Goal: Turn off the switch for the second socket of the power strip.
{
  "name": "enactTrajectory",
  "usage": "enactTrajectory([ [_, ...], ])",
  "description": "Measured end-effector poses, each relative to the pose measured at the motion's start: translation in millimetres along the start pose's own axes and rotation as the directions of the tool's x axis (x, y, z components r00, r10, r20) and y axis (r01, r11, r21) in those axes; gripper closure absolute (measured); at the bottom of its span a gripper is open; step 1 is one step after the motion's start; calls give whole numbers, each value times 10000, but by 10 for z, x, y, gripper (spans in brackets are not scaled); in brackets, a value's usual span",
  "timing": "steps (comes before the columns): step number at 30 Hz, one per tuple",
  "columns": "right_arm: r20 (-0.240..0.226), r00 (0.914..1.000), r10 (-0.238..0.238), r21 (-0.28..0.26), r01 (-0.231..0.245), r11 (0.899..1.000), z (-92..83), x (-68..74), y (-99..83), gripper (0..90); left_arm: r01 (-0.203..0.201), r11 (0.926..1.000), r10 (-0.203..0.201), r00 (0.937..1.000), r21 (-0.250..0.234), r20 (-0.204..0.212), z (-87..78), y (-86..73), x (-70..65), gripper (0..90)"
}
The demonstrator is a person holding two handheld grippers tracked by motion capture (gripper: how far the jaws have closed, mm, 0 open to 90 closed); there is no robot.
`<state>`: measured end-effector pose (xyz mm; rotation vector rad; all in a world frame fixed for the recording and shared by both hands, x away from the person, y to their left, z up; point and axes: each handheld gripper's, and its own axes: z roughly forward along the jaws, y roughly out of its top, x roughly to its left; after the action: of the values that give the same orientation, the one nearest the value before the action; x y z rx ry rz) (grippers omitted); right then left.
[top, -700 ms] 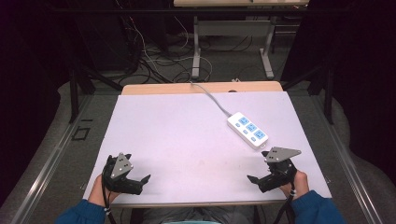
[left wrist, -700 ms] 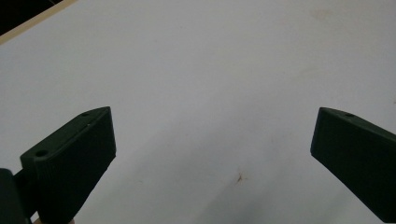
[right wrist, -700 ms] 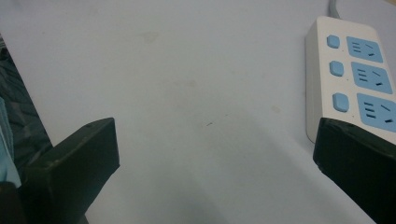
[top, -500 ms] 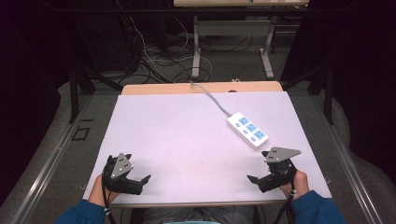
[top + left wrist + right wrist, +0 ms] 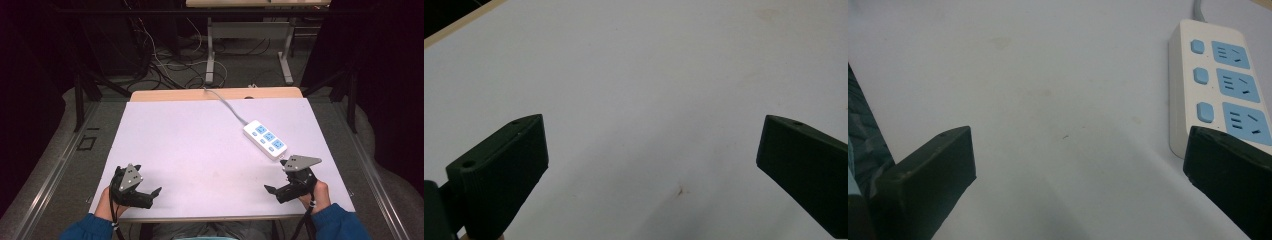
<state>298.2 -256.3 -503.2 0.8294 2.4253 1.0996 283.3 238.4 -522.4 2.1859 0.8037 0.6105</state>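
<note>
The power strip [image 5: 266,139] lies flat on the right half of the counter [image 5: 200,145], set on a slant, with its grey cord [image 5: 227,102] running off over the far edge. It is white, with three blue sockets and a small blue switch beside each one, as the right tool's view [image 5: 1220,82] shows plainly. Its near end sits just beside the right tool [image 5: 280,190], which rests at the near right edge with both jaws spread wide and nothing between them.

The step in hand looks like a first reach for the strip, and the right tool is the one placed for it. To do it well, the tool should turn so that the jaws straddle the strip's narrow width, not its length, and come down over the body clear of the switches, so that no pad presses one. A grip near the middle would likely keep the strip level; a grip at the near end may let the cord end sag and drag.

The left tool [image 5: 145,196] rests at the near left edge, well apart from the strip, its jaws also wide and empty over bare counter. It could steady the cord if the strip pulls against it.
</note>
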Motion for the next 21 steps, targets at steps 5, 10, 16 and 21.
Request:
enactTrajectory([
  [5, 105, 9999, -14, -108, 15, 9999, 25, -34, 32, 0, -52, 10000, 52, 10000, 10, -14, 6, -2, 9, 1],
  [10, 133, 9999, 6, 7, -6, 10000, 33, -72, 66, 0, -81, 10000, 81, 10000, -16, -26, 7, 0, 7, 1],
  [16, 291, 9995, 72, -115, -68, 9999, 47, -96, 88, 0, -47, 10000, 47, 10000, 9, 10, 10, -1, 7, 0],
  [21, 308, 9995, 106, -135, -102, 9999, 58, -134, 116, 0, -50, 10000, 50, 10000, 19, -6, 13, -1, 7, 0],
])
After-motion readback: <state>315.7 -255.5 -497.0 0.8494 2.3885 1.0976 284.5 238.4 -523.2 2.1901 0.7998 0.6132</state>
